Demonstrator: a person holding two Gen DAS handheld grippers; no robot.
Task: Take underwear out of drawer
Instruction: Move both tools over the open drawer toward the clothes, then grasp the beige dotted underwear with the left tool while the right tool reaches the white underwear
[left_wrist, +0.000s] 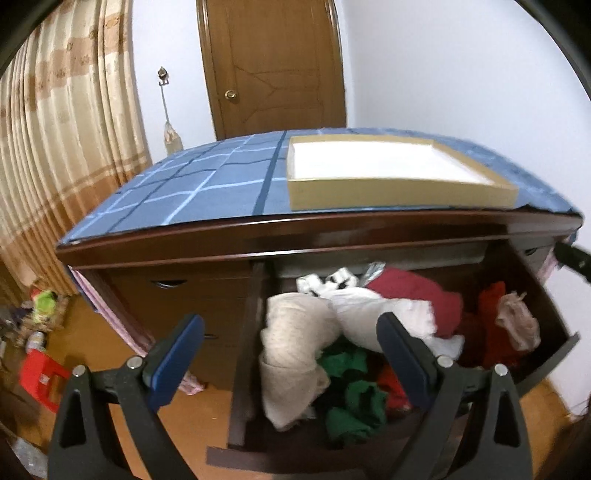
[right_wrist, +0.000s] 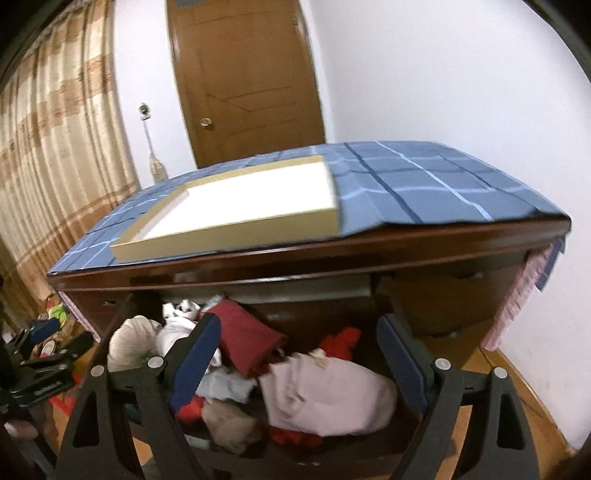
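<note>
The dark wooden drawer (left_wrist: 240, 350) is pulled open and full of crumpled clothes. In the left wrist view I see a beige knit piece (left_wrist: 295, 354), white cloth (left_wrist: 369, 310), green cloth (left_wrist: 354, 398), dark red cloth (left_wrist: 417, 291) and a pale pink garment (left_wrist: 517, 325) at the right. My left gripper (left_wrist: 291, 354) is open above the drawer's left part, holding nothing. In the right wrist view the pale pink garment (right_wrist: 325, 398) lies between the fingers of my open right gripper (right_wrist: 299, 354), just above it. The left gripper (right_wrist: 40, 354) shows at the far left edge.
A shallow cardboard tray (left_wrist: 399, 192) with a white bottom sits on the blue checked cloth (left_wrist: 192, 188) covering the dresser top (right_wrist: 332, 254). A brown door (left_wrist: 273, 66), curtains (left_wrist: 55, 129) and white walls stand behind. A red stool (left_wrist: 40, 376) and clutter lie on the floor left.
</note>
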